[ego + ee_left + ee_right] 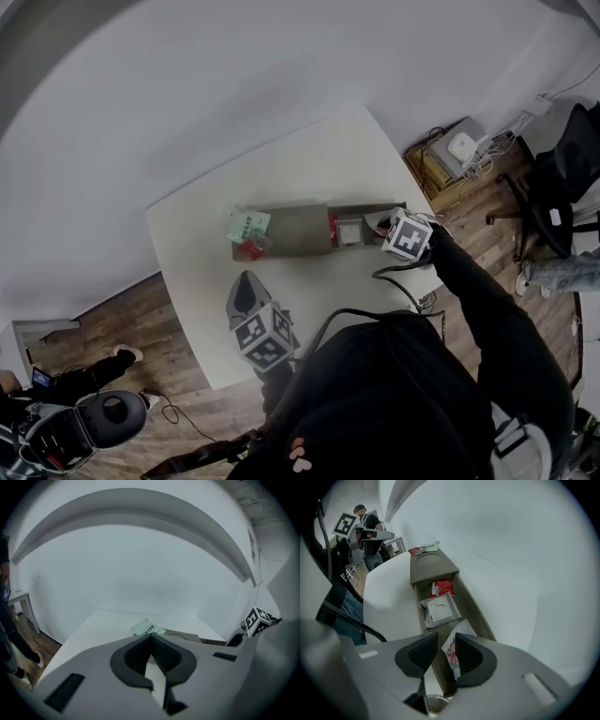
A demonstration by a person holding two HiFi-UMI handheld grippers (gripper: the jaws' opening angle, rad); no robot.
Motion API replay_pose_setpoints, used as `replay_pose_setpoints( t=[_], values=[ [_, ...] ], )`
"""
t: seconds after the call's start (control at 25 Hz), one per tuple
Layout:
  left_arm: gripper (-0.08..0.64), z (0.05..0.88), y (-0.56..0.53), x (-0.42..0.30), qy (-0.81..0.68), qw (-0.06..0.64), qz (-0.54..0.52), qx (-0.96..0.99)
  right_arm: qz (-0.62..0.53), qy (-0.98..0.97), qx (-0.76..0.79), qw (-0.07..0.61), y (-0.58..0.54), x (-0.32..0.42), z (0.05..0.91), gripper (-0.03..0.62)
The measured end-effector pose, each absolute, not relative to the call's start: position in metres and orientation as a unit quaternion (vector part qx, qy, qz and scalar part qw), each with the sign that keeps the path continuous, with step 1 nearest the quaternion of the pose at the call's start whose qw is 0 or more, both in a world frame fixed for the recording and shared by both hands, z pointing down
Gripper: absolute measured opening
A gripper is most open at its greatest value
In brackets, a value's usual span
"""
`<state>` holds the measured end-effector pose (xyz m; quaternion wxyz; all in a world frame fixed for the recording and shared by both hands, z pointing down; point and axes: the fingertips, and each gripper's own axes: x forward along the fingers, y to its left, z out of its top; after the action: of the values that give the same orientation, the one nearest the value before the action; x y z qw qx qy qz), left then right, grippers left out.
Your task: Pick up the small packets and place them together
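Two grippers were over a white surface (pixel 309 159) that carried a long grey tray (pixel 292 231). The right gripper (pixel 446 638) hung above the end of the tray nearest to it. Its jaws were apart, with a printed packet (pixel 452 654) standing on edge between them. That packet leaned against the right-hand jaw, and a gap showed between it and the other jaw, so it was not clamped.

Just beyond it, in the tray's open trough, lay a white square packet (pixel 440 610), and right beside its far edge a red packet (pixel 441 588). Past those, a flat grey cover (pixel 432 564) closed the middle stretch of the tray. At the far end sat a green packet (pixel 431 547) with a second red packet (pixel 416 551) just beside it.

In the head view the left gripper (pixel 246 281) was above bare surface on the person's side of the tray, apart from it, and pointed toward the end with the green packet. Its jaws were together, ridged pads meeting tip to tip, with nothing between them.
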<state>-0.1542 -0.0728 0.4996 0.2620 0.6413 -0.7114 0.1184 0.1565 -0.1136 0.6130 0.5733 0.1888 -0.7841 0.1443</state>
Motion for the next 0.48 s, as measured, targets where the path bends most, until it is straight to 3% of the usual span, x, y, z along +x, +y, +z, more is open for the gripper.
replay_pose_setpoints(
  t=[0.48],
  values=[
    [-0.002,0.503,-0.075,-0.158,-0.714,0.265,0.120,0.637,0.166,-0.758,0.187,0.602,-0.119,0.161,0.630,0.106]
  ],
)
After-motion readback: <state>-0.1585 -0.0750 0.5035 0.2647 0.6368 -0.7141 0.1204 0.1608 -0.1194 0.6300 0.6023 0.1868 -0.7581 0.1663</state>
